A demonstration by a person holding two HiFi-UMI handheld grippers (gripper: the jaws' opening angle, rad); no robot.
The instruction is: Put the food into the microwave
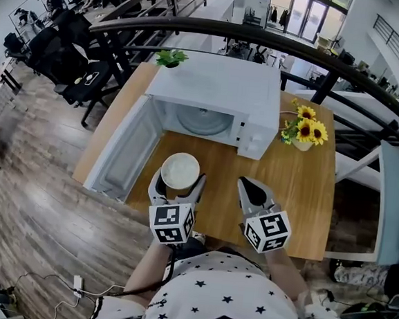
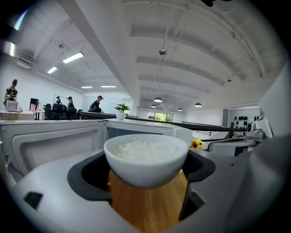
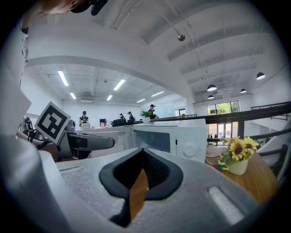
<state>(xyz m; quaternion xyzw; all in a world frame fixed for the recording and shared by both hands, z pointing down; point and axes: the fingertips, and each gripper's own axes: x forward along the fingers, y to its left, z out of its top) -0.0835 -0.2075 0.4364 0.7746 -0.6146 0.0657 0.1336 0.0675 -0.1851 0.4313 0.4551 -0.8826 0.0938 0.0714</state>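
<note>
- Head view – a white microwave oven stands at the far side of a light wooden table, its door swung fully open to the left and a glass turntable visible in the cavity.
- Left gripper: jaws spread and pressed against both sides of a round white ceramic bowl of cooked rice.
- Bowl position – over the tabletop just in front of the open cavity, outside the oven; whether its base touches the wood cannot be told.
- Left gripper view: the bowl fills the gap between the dark jaw pads, rice level just under the rim, with the open door to the left behind it.
- Right gripper: beside the left one, over bare table, apart from the bowl.
- Right gripper view: jaws drawn together with only a narrow slit of wood showing between them, nothing held.
- A small white pot of yellow sunflowers sits on the table right of the oven; a small green potted plant stands at the oven's back left corner.
</note>
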